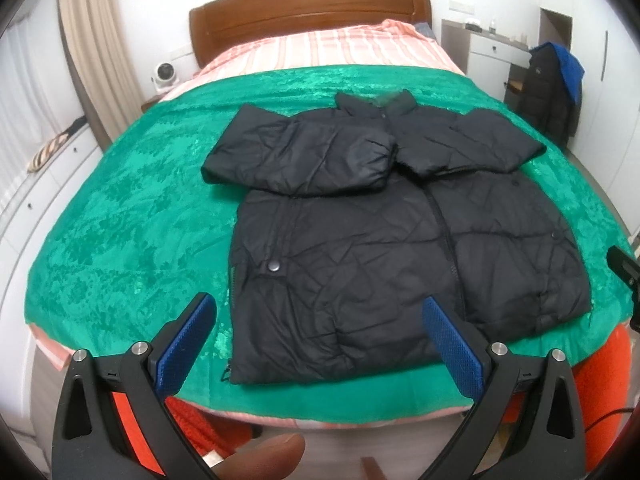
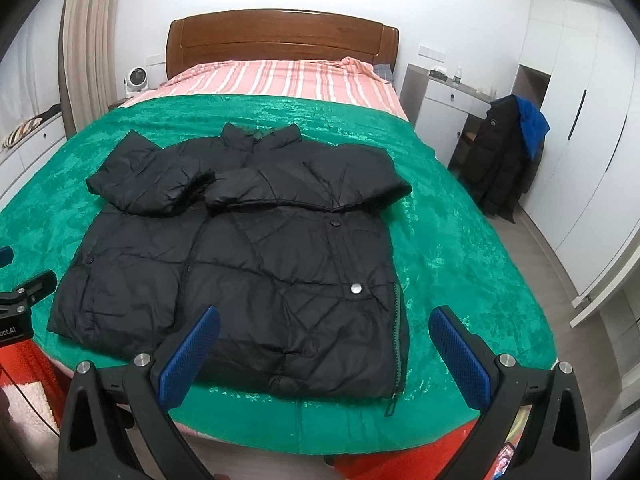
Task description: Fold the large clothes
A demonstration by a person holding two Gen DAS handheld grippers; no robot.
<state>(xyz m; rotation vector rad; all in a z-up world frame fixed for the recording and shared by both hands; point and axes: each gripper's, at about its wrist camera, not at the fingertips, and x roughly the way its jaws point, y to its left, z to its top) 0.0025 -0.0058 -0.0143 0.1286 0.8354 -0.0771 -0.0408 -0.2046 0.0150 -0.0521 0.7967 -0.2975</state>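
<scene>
On the green blanket (image 1: 120, 200) near the foot edge of the bed lay one black puffer jacket (image 1: 360, 260), front up, collar toward the wooden headboard (image 1: 308, 12). Both of its sleeves were folded across the chest, their cuffs meeting near the middle, so the upper front and most of the zipper line there were covered. The hem lay just inside the blanket's near edge.

The left gripper (image 1: 318, 328) hung above the near-left corner of the jacket with its jaws wide apart, holding nothing; its blue pads (image 1: 188, 344) framed the hem. A fingertip (image 1: 264, 456) showed at the bottom of that view, cut off by the frame. The right gripper (image 2: 324, 340) was likewise spread open and empty over the near-right corner of the jacket, beside the side zipper (image 2: 398, 340).

Two snap buttons were plain on the front; other small dark ones were hard to count. Bare green blanket lay open on both sides of the jacket, and more beyond the collar up to the striped pink sheet (image 2: 280, 80).

Beyond the bed's right edge, a second dark coat with a blue garment (image 2: 528, 124) over it hung at a white desk (image 2: 440, 96). A small white fan (image 2: 134, 78) stood past the head-left corner. Red-orange fabric below the foot edge was too cut off to identify.
</scene>
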